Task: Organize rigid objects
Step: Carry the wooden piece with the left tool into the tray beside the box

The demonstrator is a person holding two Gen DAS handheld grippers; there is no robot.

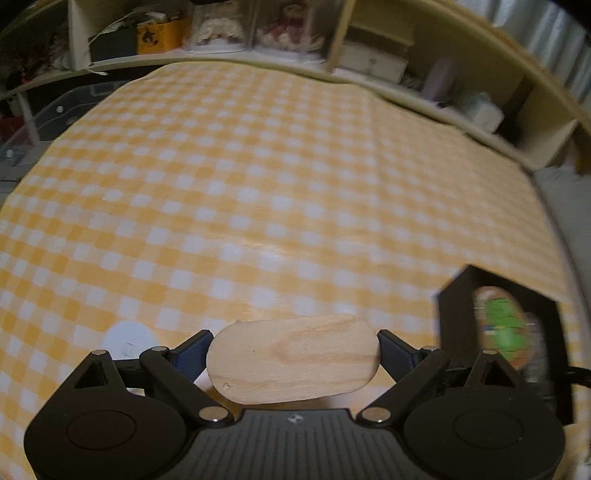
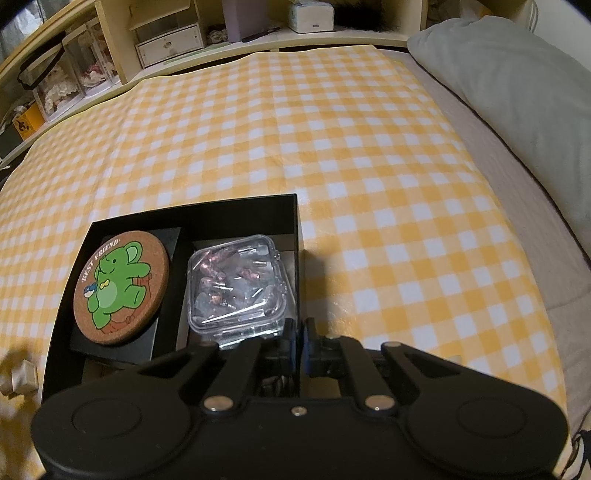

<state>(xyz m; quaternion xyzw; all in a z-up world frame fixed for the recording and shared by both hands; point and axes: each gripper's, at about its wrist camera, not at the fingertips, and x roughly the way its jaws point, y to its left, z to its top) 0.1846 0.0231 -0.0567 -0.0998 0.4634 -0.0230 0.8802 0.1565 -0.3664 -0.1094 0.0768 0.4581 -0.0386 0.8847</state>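
Observation:
My left gripper (image 1: 293, 352) is shut on an oval wooden block (image 1: 293, 358) and holds it over the yellow checked cloth (image 1: 258, 177). A black box (image 1: 458, 321) lies to its right, blurred, with the cork coaster (image 1: 502, 325) inside. In the right wrist view the black box (image 2: 236, 208) holds a round cork coaster with a green elephant (image 2: 120, 286) and a clear plastic case of small items (image 2: 236, 282). My right gripper (image 2: 298, 341) is shut on the box's right wall (image 2: 297, 258) near its front corner.
A white round object (image 1: 127, 338) lies on the cloth by my left gripper. Shelves with boxes and clutter (image 1: 258, 33) run along the far edge. A grey pillow (image 2: 517, 99) lies on the bed at the right. A small pale object (image 2: 22, 376) sits left of the box.

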